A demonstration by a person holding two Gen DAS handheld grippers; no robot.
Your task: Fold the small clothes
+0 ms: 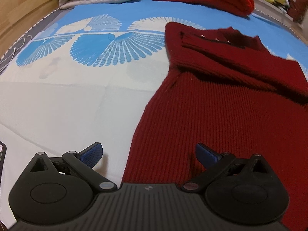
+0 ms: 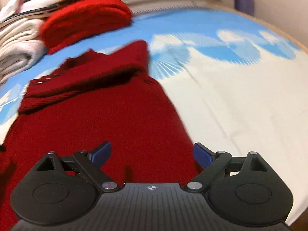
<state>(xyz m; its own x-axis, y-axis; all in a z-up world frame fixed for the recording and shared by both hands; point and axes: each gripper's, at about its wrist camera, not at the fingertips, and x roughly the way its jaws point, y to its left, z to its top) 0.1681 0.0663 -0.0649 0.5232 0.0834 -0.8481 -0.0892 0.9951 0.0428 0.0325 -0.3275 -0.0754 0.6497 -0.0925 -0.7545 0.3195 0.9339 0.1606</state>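
Both grippers stand spread and empty: the left gripper (image 1: 149, 153) over the dark red ribbed sweater's (image 1: 221, 100) left edge, the right gripper (image 2: 152, 154) above its body. The sweater lies flat on the blue-and-white bedsheet (image 1: 67, 96), collar toward twelve o'clock. A bright red folded garment (image 2: 86, 17) sits beyond it at eleven o'clock in the right view.

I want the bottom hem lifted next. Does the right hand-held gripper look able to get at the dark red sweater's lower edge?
Probably yes. The right hand-held gripper hangs open directly over the dark red sweater, nothing lies between its blue pads and the knit, and the sweater's near edge sits just beside them on the bedsheet.

right tool (image 2: 152, 154) agape, empty | over dark-red sweater (image 2: 92, 115) | bedsheet (image 2: 240, 96)
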